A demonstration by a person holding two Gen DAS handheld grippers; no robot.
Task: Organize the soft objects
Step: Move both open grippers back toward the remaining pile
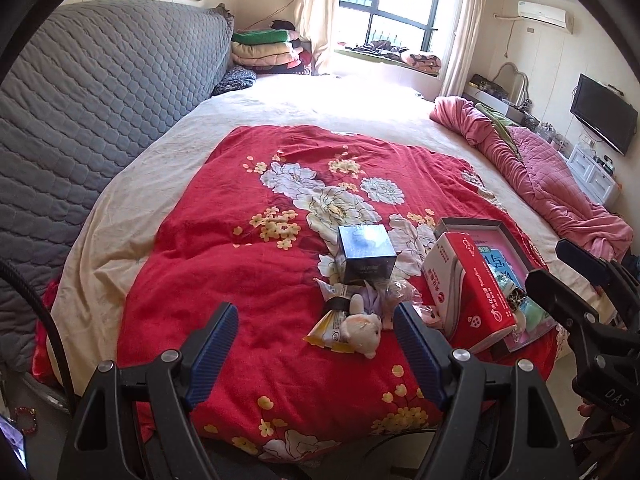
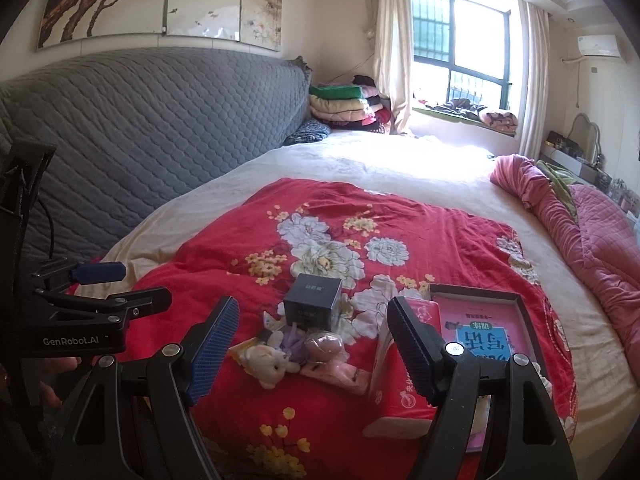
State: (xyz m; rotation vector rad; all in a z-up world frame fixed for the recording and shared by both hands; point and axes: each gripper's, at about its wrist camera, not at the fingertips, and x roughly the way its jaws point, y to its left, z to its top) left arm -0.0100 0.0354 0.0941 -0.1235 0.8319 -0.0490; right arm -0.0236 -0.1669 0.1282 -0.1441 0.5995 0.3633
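A small white plush toy [image 1: 365, 332] lies on the red floral blanket [image 1: 224, 264], beside a yellow packet [image 1: 326, 330] and a purple soft item [image 1: 374, 294]. In the right wrist view the plush [image 2: 272, 364] lies next to a mauve round soft item [image 2: 323, 345] and a pink cloth [image 2: 340, 374]. My left gripper [image 1: 316, 354] is open and empty, just in front of the plush. My right gripper [image 2: 312, 352] is open and empty, above the soft pile. An open box [image 1: 516, 256] with a pink lining holds small soft items at its near end.
A dark cube box [image 1: 366, 254] stands behind the pile. A red and white carton [image 1: 468, 292] leans on the open box. A crumpled pink quilt [image 1: 540, 176] lies along the right bed edge. A grey quilted headboard [image 1: 100, 120] is on the left. Folded blankets [image 1: 264, 48] are stacked at the far corner.
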